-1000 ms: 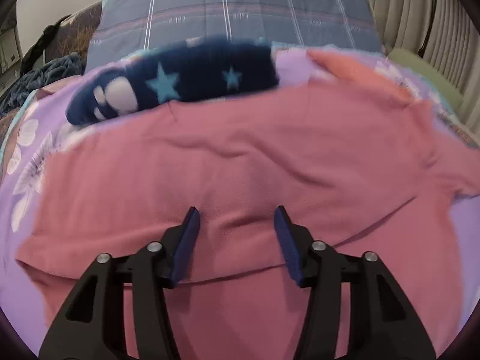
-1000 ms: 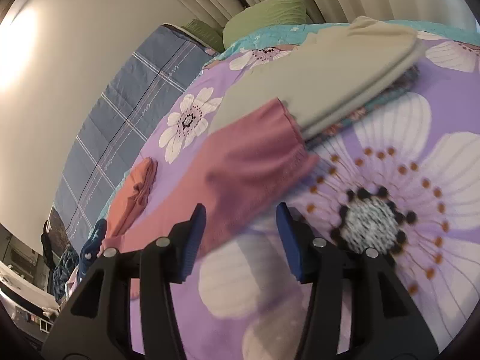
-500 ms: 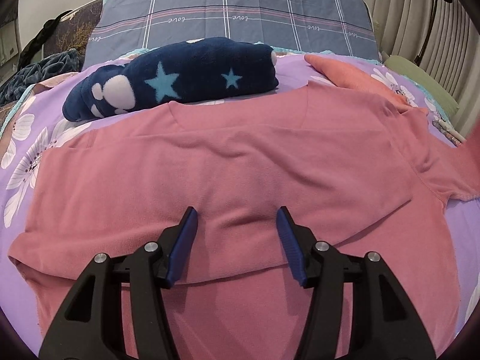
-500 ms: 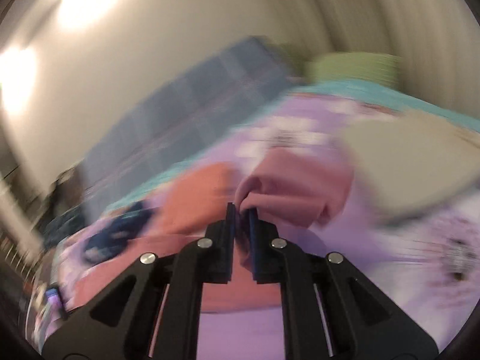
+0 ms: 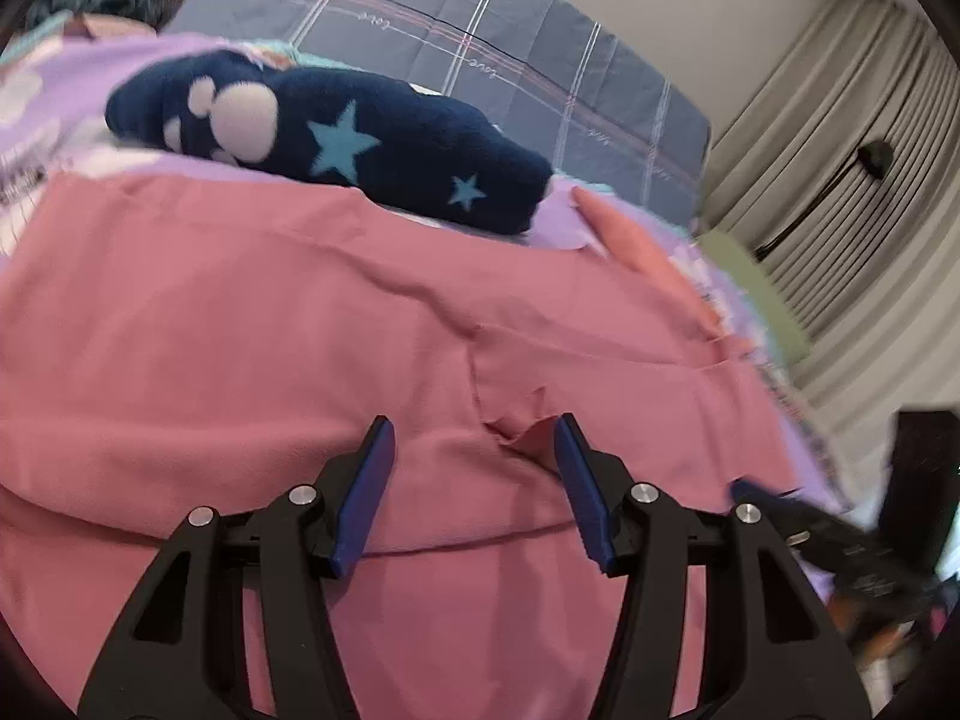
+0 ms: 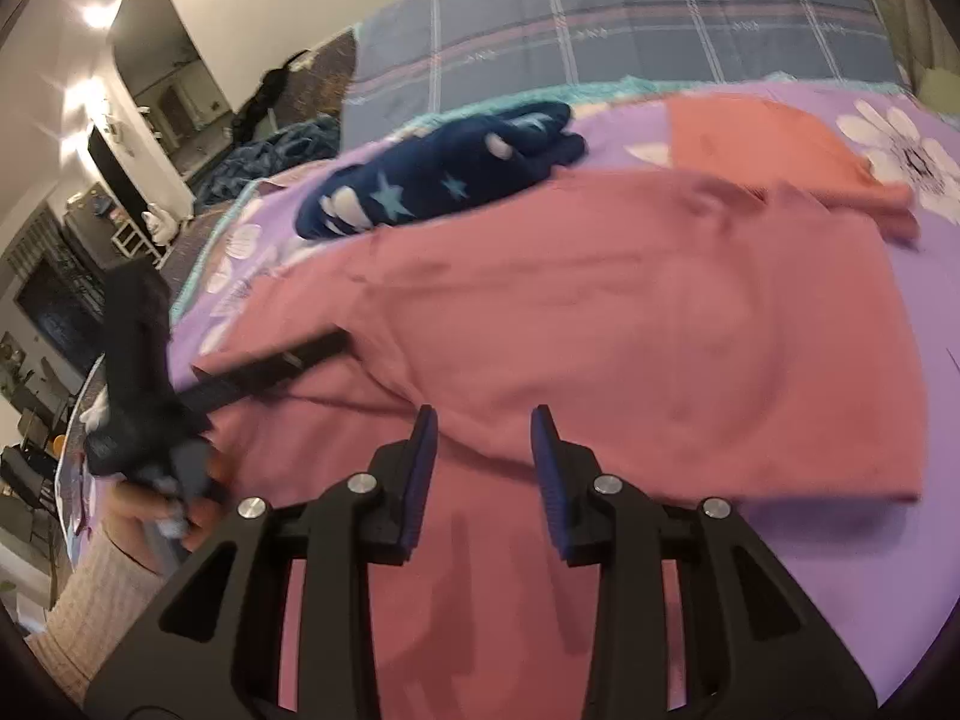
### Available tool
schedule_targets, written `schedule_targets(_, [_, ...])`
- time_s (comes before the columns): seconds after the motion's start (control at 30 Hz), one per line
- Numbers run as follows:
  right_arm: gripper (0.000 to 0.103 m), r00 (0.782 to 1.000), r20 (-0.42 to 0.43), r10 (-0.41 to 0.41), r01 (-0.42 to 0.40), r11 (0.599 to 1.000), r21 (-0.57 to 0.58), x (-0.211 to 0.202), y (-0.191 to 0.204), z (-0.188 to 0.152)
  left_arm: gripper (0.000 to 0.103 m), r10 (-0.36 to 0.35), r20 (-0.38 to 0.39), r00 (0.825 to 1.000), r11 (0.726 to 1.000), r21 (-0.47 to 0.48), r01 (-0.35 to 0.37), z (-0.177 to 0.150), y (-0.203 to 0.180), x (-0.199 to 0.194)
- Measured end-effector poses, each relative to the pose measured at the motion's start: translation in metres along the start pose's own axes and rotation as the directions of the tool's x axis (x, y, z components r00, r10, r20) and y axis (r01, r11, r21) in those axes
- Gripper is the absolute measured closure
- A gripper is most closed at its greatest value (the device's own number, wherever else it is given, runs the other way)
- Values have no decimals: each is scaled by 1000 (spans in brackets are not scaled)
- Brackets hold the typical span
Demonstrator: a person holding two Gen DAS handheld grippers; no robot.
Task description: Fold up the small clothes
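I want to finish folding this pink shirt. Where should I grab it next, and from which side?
Probably the pink shirt at its near hem, below the right gripper, approached from the near edge. The right sleeve is already folded across the body, and the hem lies flat and unobstructed.

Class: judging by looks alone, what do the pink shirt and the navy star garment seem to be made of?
Pink shirt: probably thin knit cotton or a blend; matte, drapes flat with soft creases.
Navy star garment: likely fleece; thick, fuzzy surface with softened print edges.
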State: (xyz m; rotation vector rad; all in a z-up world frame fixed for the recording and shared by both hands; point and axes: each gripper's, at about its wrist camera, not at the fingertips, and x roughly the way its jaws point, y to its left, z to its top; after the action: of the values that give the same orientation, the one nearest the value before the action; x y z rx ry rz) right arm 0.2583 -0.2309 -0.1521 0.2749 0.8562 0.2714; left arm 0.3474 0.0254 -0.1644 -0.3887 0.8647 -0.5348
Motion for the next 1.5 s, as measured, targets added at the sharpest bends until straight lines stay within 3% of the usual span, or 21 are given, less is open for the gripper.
schedule_targets(0.07, [69, 1000, -7, -8, 8, 1000, -4, 2, -5, -2, 47, -74, -21, 997, 997, -25, 74, 1, -5, 1])
schedule_targets(0.13, [69, 1000, -11, -7, 7, 1000, -7, 4, -2, -6, 43, -95, -42, 995, 995, -19, 94, 0, -13, 4])
schedule_targets(0.27, [69, 1000, -22, 18, -18, 1000, -13, 14, 3, -1, 35, -15, -76, 997, 999, 41, 18, 3, -31, 21])
schedule_targets(0.43, [63, 994, -82, 72, -76, 996, -53, 30, 16, 0, 34, 35, -76, 997, 999, 17, -33, 17, -40, 37])
schedule_targets(0.47, [63, 991, -101, 85, -93, 993, -68, 31, 19, -2, 44, 52, -77, 996, 998, 31, -49, 18, -42, 38])
schedule_targets(0.5, [63, 989, -114, 98, -108, 990, -89, 30, 22, -5, 67, 62, -72, 995, 997, 56, -58, 18, -44, 37])
schedule_targets(0.57, [63, 989, -116, 96, -112, 984, -138, 25, 26, -12, 94, 40, -83, 996, 994, 105, -31, 19, -46, 32])
schedule_targets(0.67, [62, 989, -111, 93, -107, 987, -122, 18, 18, -17, 94, 25, -77, 997, 995, 97, -17, 17, -40, 24])
schedule_targets(0.73, [62, 989, -106, 99, -107, 991, -78, 13, 9, -16, 82, 30, -80, 996, 996, 88, -23, 18, -35, 23])
schedule_targets(0.8, [62, 992, -97, 86, -92, 994, -58, 10, 4, -15, 48, 50, -77, 996, 998, 53, -46, 18, -29, 25])
schedule_targets(0.87, [62, 993, -92, 76, -80, 996, -44, 7, -1, -15, 41, 33, -80, 996, 999, 14, -32, 18, -26, 29])
schedule_targets(0.97, [62, 993, -93, 74, -77, 997, -31, 7, -5, -17, 40, 55, -83, 995, 998, 30, -53, 22, -32, 35])
schedule_targets(1.0, [62, 993, -93, 70, -73, 997, -31, 7, -5, -17, 47, 64, -86, 994, 997, 40, -60, 23, -34, 37])
schedule_targets(1.03, [62, 994, -92, 64, -67, 997, -33, 7, -4, -17, 61, 70, -90, 993, 996, 69, -64, 24, -39, 38])
schedule_targets(1.07, [62, 995, -87, 50, -54, 998, -42, 7, -2, -16, 94, 74, -96, 993, 993, 98, -64, 25, -43, 39])
schedule_targets(1.1, [61, 996, -80, 33, -37, 997, -61, 6, 2, -16, 101, 73, -105, 992, 990, 126, -59, 26, -47, 38])
schedule_targets(1.23, [58, 997, -83, 0, -9, 994, -109, 7, 9, -18, 101, 53, -28, 998, 979, 196, -46, 29, -65, 15])
schedule_targets(1.33, [58, 997, -75, 3, -8, 998, -60, 1, -4, -16, 101, 41, 22, 999, 970, 239, -45, 38, -83, -3])
schedule_targets(1.5, [60, 994, -14, -108, 109, 993, 40, -8, -40, -11, 101, 30, 122, 992, 939, 338, -70, 67, -119, -44])
